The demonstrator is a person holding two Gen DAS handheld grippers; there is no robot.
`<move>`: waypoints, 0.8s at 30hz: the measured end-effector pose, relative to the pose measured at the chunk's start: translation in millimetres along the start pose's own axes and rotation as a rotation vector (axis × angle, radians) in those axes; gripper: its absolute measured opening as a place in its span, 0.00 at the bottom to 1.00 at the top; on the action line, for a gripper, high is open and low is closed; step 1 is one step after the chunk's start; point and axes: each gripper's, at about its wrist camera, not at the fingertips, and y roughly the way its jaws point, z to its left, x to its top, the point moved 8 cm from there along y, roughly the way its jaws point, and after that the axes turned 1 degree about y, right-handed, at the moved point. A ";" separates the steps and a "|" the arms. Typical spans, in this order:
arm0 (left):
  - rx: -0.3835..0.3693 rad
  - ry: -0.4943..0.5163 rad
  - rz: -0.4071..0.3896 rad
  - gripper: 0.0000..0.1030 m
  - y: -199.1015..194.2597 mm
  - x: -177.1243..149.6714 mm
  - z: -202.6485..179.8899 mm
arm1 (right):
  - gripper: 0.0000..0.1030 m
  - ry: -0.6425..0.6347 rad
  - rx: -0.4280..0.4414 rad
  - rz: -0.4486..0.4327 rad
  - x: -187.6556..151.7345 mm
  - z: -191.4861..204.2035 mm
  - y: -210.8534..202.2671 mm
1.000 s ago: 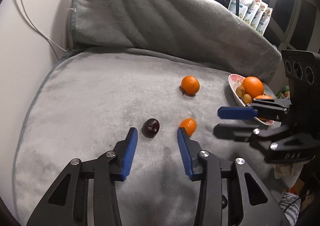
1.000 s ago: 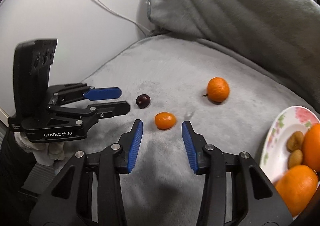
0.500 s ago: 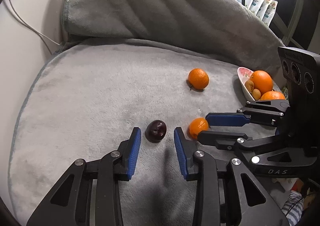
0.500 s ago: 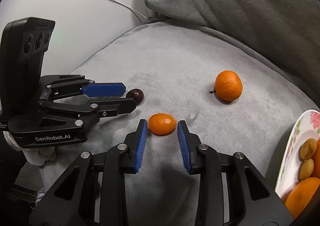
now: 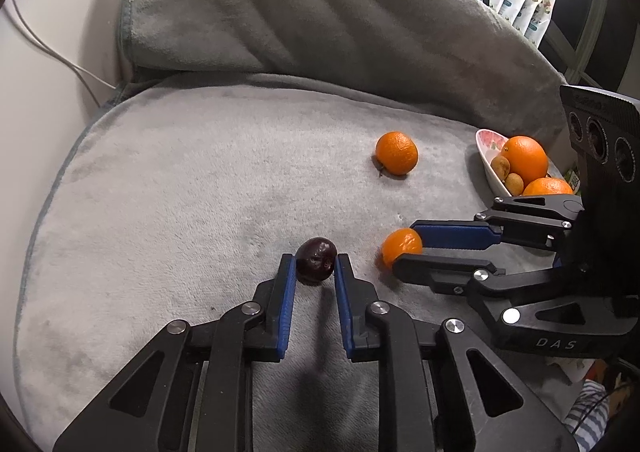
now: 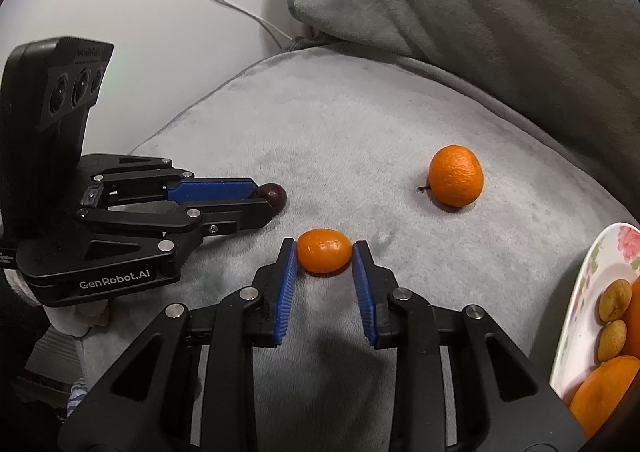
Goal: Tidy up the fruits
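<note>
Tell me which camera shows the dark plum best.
The left wrist view: the dark plum sits front and centre, pinched between the left gripper pads. In the right wrist view the plum is mostly hidden behind that gripper's fingers.

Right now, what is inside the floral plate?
The floral plate holds two oranges and two small brown fruits. The right gripper covers its near end.

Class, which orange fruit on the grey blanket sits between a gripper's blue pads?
The small oval orange fruit, between the right gripper pads; the round orange lies apart.
</note>
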 end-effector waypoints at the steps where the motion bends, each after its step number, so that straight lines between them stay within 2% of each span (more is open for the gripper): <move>1: -0.002 -0.003 -0.004 0.17 -1.1 0.4 -0.7 | 0.28 0.005 0.001 -0.005 -0.2 -0.6 -2.6; 8: -0.017 -0.005 -0.031 0.16 -12.1 4.5 -10.4 | 0.28 0.027 0.001 -0.053 -1.0 -4.1 -29.1; 11: -0.026 0.000 -0.039 0.14 -15.8 6.5 -18.0 | 0.28 0.032 -0.006 -0.073 -0.8 -7.3 -42.2; 12: -0.030 0.002 -0.042 0.10 -16.8 7.3 -20.3 | 0.28 0.036 -0.008 -0.083 -1.0 -9.5 -48.7; 15: -0.041 0.019 -0.052 0.10 -18.8 10.8 -31.8 | 0.28 0.046 -0.020 -0.105 -1.6 -15.3 -62.6; 16: -0.033 0.029 -0.056 0.08 -18.0 11.8 -34.2 | 0.28 0.049 -0.022 -0.109 -1.9 -18.9 -66.6; 22: -0.013 0.039 -0.026 0.07 -5.4 4.8 -32.7 | 0.28 0.078 -0.040 -0.120 -13.2 -37.5 -81.5; 24: -0.002 0.037 -0.038 0.07 -8.8 3.2 -28.8 | 0.28 0.082 -0.040 -0.120 -16.8 -40.7 -82.8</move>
